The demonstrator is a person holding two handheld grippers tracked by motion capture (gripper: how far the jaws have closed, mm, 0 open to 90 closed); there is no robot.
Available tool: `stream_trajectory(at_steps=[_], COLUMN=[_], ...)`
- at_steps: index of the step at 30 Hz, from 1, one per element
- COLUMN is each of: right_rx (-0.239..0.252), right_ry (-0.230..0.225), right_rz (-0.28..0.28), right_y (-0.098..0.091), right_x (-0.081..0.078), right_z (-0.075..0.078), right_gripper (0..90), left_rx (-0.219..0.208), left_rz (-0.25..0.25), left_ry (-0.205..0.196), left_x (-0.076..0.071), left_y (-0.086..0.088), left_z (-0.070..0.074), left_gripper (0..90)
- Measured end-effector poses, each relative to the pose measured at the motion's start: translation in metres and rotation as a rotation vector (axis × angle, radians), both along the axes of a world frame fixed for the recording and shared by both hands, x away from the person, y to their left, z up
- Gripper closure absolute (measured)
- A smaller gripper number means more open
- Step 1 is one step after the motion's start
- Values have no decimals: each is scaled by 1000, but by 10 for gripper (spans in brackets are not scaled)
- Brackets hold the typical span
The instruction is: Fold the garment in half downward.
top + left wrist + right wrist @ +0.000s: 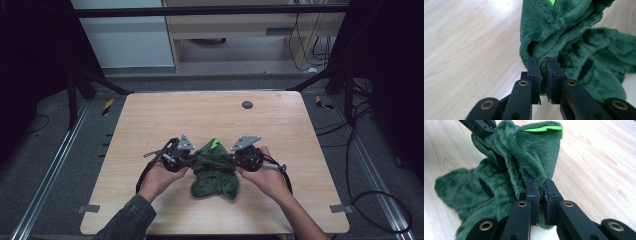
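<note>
We have a dark green fleece garment (pixel 216 172) bunched at the middle of the near half of the wooden table (pixel 150 120), and we hold it from both sides. The left gripper (pixel 543 62) has its jaws drawn narrow on a fold at the garment's edge, and the right gripper (pixel 541 183) pinches another fold the same way, so part of the cloth is lifted into a peak between them while the rest lies slumped on the tabletop.

To do this step well, we judge that we should keep both pinches firm and draw the hands apart evenly, so the fabric opens out rather than twisting. If one hand leads, the plush may slide out from between the pads, since each grip takes only a thin fold.

The garment is thick, soft pile with a short nap, limp and heavily creased. A bright green tag (pixel 544 129) stands out near the top of the lifted part, and dark slit-like marks (pixel 486 187) show on the lower folds; whether they are openings or trim we cannot tell. The table is pale wood-grain laminate, smooth, with a small round dark cap (pixel 247 104) near its far edge.
</note>
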State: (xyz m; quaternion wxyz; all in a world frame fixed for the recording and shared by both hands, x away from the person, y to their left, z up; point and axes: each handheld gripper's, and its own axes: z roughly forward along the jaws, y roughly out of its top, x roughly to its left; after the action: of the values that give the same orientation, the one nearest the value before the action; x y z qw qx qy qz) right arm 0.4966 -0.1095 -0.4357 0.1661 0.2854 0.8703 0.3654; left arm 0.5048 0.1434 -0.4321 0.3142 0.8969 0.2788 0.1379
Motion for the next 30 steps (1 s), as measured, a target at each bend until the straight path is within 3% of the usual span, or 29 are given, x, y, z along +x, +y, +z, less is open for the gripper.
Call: stream_trajectory(at_steps=[5, 12, 23, 30], right_rx=[-2, -4, -18, -32], right_ry=[-3, -20, -21, -12], right_rz=[8, 23, 55, 71], right_y=[0, 0, 3, 1], right_x=[-8, -17, -31, -43], right_z=[-5, -6, -5, -10], right_gripper=[832, 820, 807, 788], left_rx=[17, 11, 33, 30], left_rz=[-11, -11, -22, -15], left_ry=[11, 19, 4, -4], left_x=[-7, -15, -29, -36], left_y=[-1, 3, 1, 3], left_z=[-7, -9, -7, -18], left_gripper=[822, 816, 798, 788])
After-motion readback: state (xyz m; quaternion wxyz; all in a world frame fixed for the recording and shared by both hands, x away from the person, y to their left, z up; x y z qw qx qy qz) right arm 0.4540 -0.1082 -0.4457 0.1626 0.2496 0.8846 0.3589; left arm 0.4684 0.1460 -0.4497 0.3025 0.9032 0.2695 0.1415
